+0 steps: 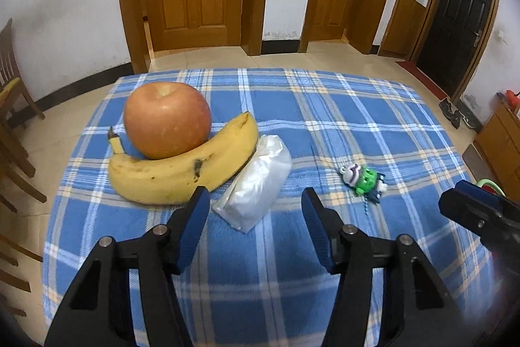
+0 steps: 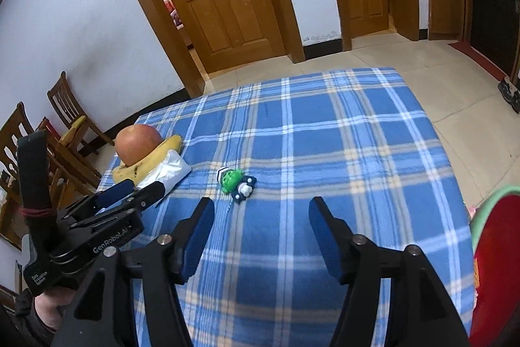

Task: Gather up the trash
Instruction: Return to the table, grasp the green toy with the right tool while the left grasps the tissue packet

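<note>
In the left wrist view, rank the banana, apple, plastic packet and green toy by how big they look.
1. Banana
2. Apple
3. Plastic packet, possibly similar to the apple
4. Green toy

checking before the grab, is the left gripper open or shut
Open. The left gripper has its blue pads wide apart, holding nothing, just short of the plastic bag on the tablecloth.

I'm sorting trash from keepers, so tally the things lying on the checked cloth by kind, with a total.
Fruit: 2, the apple and the banana.
Plastic packets: 1, the white packet touching the banana.
Toys: 1, the green toy, lying apart.
Total: 4.
</note>
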